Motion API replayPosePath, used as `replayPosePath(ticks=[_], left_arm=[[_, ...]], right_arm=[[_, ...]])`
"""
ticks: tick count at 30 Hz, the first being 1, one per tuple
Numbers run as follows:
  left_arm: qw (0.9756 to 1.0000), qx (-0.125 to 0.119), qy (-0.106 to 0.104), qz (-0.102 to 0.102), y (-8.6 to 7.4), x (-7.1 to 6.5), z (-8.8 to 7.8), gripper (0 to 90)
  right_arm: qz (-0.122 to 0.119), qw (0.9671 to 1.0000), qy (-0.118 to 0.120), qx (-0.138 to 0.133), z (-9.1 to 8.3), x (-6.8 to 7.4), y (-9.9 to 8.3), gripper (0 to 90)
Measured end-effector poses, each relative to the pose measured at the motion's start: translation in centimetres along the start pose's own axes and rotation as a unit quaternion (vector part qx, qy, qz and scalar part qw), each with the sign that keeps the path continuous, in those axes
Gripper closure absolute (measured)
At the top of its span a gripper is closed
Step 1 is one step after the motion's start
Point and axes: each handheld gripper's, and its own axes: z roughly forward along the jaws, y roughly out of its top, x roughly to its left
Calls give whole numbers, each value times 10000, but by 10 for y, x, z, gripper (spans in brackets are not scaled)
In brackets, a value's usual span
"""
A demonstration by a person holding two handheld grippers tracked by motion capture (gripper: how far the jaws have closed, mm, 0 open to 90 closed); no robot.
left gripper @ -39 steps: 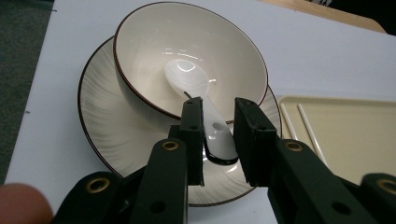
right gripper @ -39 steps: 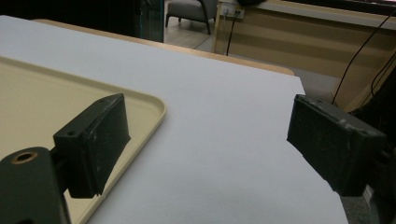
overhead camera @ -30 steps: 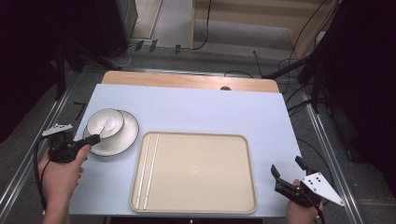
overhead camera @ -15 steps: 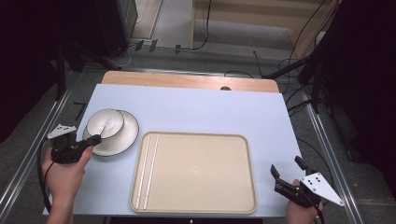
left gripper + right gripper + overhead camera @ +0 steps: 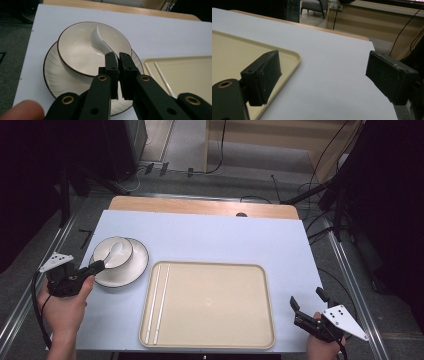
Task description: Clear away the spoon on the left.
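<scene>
Here, at the table's left, the left gripper point(image 5: 118, 65) has its jaws pinched on the handle of a white ceramic spoon point(image 5: 100, 43) lying in a bowl point(image 5: 75, 52) on a ribbed plate point(image 5: 56, 75). Right of these lies a beige tray point(image 5: 215, 302) with white chopsticks point(image 5: 157, 302). At the near right corner, the right gripper point(image 5: 307, 307) hovers, jaws wide apart.

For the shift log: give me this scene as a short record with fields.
Surface: table
Dishes: bowl stacked on a plate
In bowl: white spoon
Tray: tray, with two chopsticks along its left side
Left tool: left tool, shut on the spoon's handle
Right tool: right tool, open, at the tray's right corner
</scene>
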Motion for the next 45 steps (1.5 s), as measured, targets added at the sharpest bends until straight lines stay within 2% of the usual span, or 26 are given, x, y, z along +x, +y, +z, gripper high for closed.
replayPosePath(ticks=[9, 15, 20, 28, 31, 33, 36, 45], left_arm=[[9995, -258, -158, 89, 5, -11, -9, 871], [9989, -328, -289, 184, 6, -22, -9, 872], [9977, -355, -544, 178, 8, -28, -10, 872], [9965, -414, -628, 356, 9, -44, -11, 872], [9957, -406, -716, 432, 8, -50, -9, 871], [9945, -386, -881, 415, 7, -56, -6, 872], [9930, -356, -1013, 491, 4, -66, -1, 872], [9902, -126, -1255, 593, -10, -90, 22, 872]], right_arm=[[-16, 10000, 36, -6, 1, 1, 0, 134], [26, 10000, 13, -14, 0, 0, 0, 134], [20, 10000, 12, -18, 0, 1, 0, 133], [5, 10000, 16, -31, -1, 1, 0, 133], [12, 10000, 16, -33, -1, 0, 0, 133], [24, 10000, 16, -26, 0, 0, 0, 133], [7, 10000, 9, -24, 0, 1, 0, 133], [7, 10000, 12, -33, -1, 0, 0, 134]])
